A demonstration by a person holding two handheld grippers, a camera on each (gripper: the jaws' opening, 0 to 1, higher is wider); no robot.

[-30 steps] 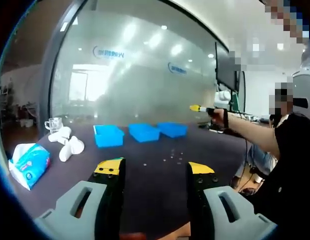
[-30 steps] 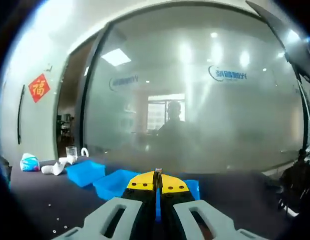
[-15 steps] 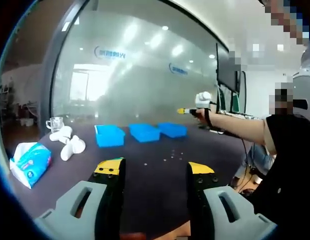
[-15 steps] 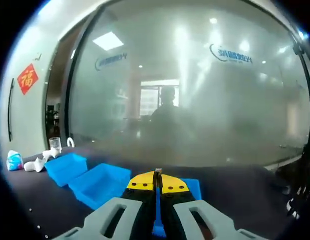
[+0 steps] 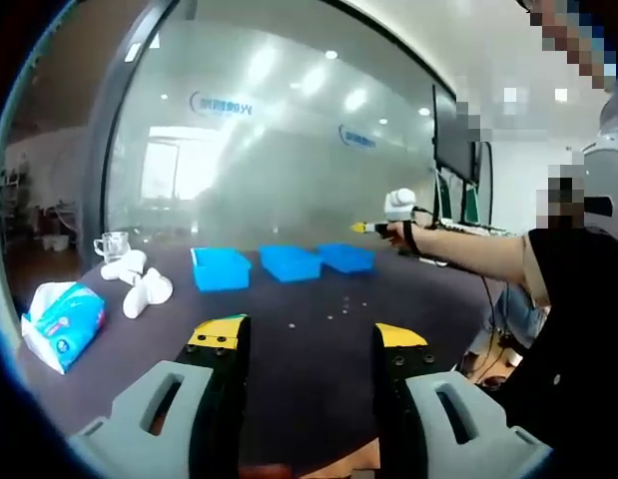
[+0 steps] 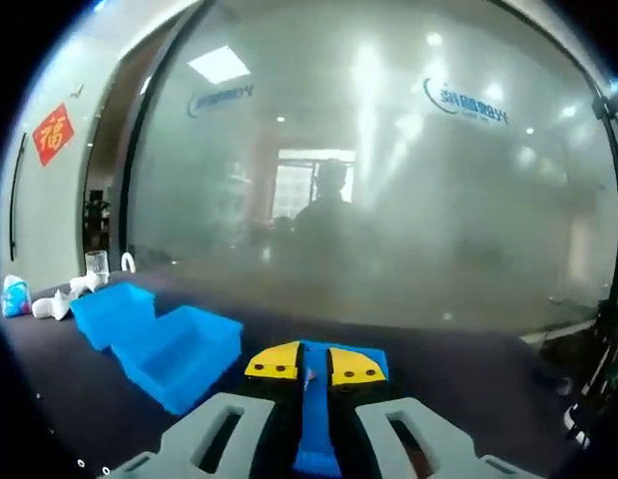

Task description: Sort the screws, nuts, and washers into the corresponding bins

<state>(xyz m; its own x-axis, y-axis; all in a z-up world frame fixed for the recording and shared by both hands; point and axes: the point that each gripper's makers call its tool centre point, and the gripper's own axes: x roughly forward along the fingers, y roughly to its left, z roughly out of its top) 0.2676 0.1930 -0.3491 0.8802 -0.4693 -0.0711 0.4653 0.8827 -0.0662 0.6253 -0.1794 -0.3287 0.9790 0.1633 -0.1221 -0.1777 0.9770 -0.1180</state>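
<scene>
Right gripper view: right tool (image 6: pixel 305 366) parted slightly, a tiny part (image 6: pixel 307 376) between its jaws, above the nearest bin (image 6: pixel 318 419); two more bins (image 6: pixel 174 354) lie left. Left gripper view: left tool (image 5: pixel 307 339) wide open, empty, over the bench (image 5: pixel 289 369); loose hardware (image 5: pixel 343 309) scattered well ahead, before the bins.

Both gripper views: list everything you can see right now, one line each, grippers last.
Bins: three, blue, in a row at the table's far side.
Small parts: several, pale, loose on the table before the bins; kinds too small to tell.
Tissue pack: one, blue and white, left on the table.
White objects: a few, left of the bins.
Glass cup: one, clear, behind them.
Table: one, dark.
Left gripper: open, above the table.
Right gripper: slightly open, over the nearest bin.
</scene>
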